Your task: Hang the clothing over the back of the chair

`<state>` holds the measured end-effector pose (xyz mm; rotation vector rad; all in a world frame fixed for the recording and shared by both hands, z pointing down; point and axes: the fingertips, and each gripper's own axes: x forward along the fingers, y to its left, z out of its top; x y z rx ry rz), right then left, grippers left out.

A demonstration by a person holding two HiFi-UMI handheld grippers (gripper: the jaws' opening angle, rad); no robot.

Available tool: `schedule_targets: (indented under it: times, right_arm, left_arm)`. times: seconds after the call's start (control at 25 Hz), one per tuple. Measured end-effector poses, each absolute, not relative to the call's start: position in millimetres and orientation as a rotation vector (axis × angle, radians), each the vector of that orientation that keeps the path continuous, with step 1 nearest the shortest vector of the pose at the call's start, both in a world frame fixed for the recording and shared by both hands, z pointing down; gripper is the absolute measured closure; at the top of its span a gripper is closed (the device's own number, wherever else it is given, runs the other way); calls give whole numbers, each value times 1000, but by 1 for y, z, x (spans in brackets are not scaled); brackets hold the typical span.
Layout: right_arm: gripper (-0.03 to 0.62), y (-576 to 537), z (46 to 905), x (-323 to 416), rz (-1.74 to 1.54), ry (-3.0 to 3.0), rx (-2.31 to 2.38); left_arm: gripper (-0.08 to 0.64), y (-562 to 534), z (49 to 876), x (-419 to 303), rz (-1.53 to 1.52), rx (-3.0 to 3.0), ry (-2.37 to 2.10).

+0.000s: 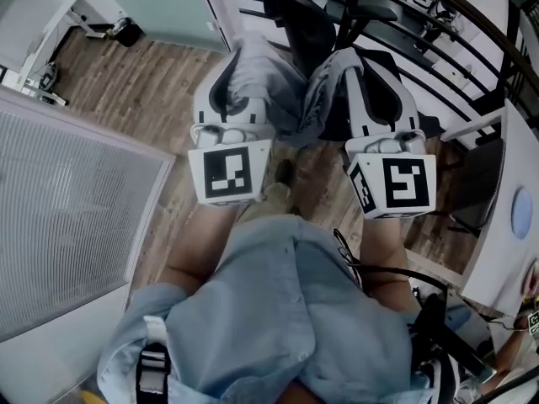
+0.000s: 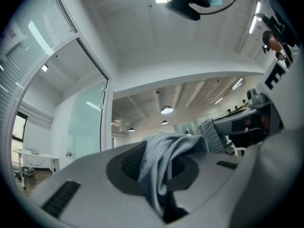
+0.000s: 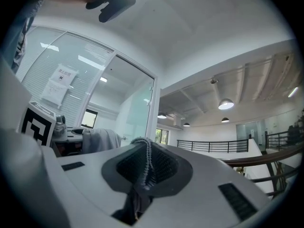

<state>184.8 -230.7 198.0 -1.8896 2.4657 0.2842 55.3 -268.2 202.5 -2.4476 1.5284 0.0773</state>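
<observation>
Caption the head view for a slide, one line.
Left hand-held gripper and right hand-held gripper, both shut on a grey garment, hold it up before a black chair.

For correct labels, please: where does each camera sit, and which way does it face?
Head view: on the person's head, facing steeply down at left claw, right claw, grey garment, black chair; the shirt shows.
Left gripper view: on the left claw, facing along jaws shut on the garment, toward the ceiling.
Right gripper view: on the right claw, facing likewise, toward ceiling and railing.
Shared: all three show the garment.
</observation>
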Motion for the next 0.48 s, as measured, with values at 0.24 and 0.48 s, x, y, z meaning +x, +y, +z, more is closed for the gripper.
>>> schedule_targets:
  times: [0.24, 0.48]
  right_arm:
    - [557, -269, 194, 184, 293, 2494, -1831]
    - [556, -307, 159, 179, 363, 2497, -1758]
  left_arm:
    - [509, -305, 199, 52, 116, -2426, 1566]
    - [509, -341, 172, 39, 158, -2369, 1575]
